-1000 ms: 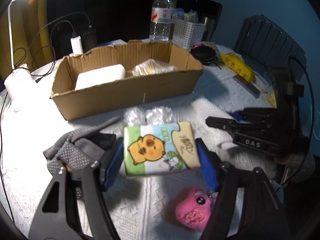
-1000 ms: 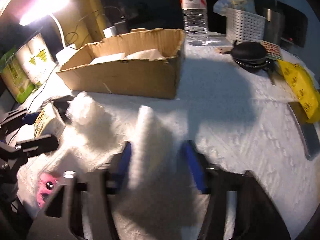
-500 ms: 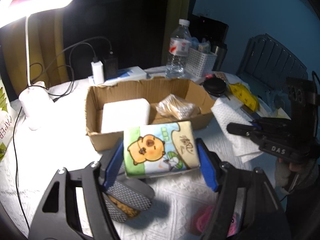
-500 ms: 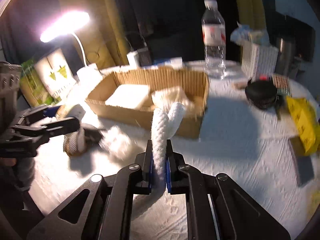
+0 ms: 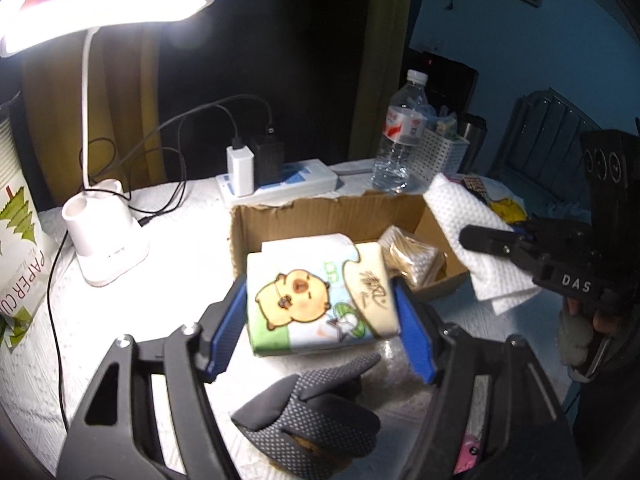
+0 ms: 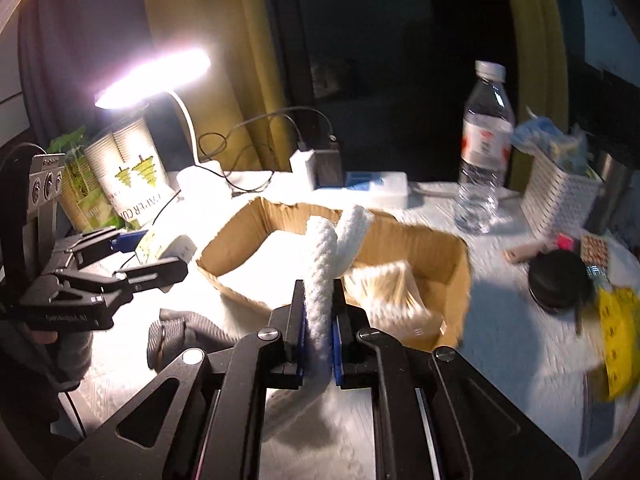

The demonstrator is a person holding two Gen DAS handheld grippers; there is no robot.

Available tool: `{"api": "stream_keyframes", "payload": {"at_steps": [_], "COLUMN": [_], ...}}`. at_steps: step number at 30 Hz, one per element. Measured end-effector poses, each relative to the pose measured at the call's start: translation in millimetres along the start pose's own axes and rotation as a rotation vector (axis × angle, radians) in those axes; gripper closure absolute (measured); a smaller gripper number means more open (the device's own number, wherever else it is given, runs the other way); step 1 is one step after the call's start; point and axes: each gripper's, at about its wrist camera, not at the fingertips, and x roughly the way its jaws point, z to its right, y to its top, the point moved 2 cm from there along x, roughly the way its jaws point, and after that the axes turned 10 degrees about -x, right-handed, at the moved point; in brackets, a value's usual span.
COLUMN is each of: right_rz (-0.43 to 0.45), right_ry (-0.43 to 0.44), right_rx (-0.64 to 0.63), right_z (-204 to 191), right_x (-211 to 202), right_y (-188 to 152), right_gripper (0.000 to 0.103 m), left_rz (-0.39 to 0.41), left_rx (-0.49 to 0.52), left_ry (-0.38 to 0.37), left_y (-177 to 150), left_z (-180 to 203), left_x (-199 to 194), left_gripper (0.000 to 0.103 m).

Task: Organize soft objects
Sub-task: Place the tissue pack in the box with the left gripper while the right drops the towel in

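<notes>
Both of your tongs have risen since a moment ago and now hang over the open brown cardboard box (image 5: 348,216).

Your left tongs (image 5: 320,316) are clenched on the soft tissue pack printed with an orange cartoon animal (image 5: 316,300), which is lifted off the worktop (image 5: 120,320) just in front of the box. Your right tongs (image 6: 319,334) are clenched on the folded white waffle-textured cloth (image 6: 324,256), held upright above the near wall of the box. Inside the box lie a white flat pad (image 6: 272,256) and a clear bag of cotton swabs (image 6: 388,284). A grey dotted glove (image 5: 308,412) lies on the worktop below your left tongs.
</notes>
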Motion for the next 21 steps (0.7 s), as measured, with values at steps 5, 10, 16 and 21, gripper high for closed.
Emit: {"api": "stream_keyframes", "payload": {"at_steps": [5, 10, 16, 21], "right_rz": [0.022, 0.034, 0.018, -0.007], "right_ry": [0.036, 0.069, 0.088, 0.087], "right_rx": [-0.016, -0.039, -0.047, -0.036], "right_z": [-5.3, -9.8, -14.1, -14.5], "right_x": [22.1, 42.4, 64.7, 79.1], "right_y": [23.6, 42.5, 50.8, 49.9], "right_gripper": [0.092, 0.092, 0.092, 0.092], "left_rz": [0.000, -0.008, -0.009, 0.012], "left_rx": [-0.020, -0.054, -0.087, -0.093], "left_ry": [0.000, -0.010, 0.015, 0.028], "left_y": [10.0, 16.3, 16.1, 14.3], "left_z": [-9.6, -17.9, -26.4, -34.6], "left_x": [14.5, 32.9, 42.3, 31.2], "left_gripper": [0.033, 0.032, 0.018, 0.016]}}
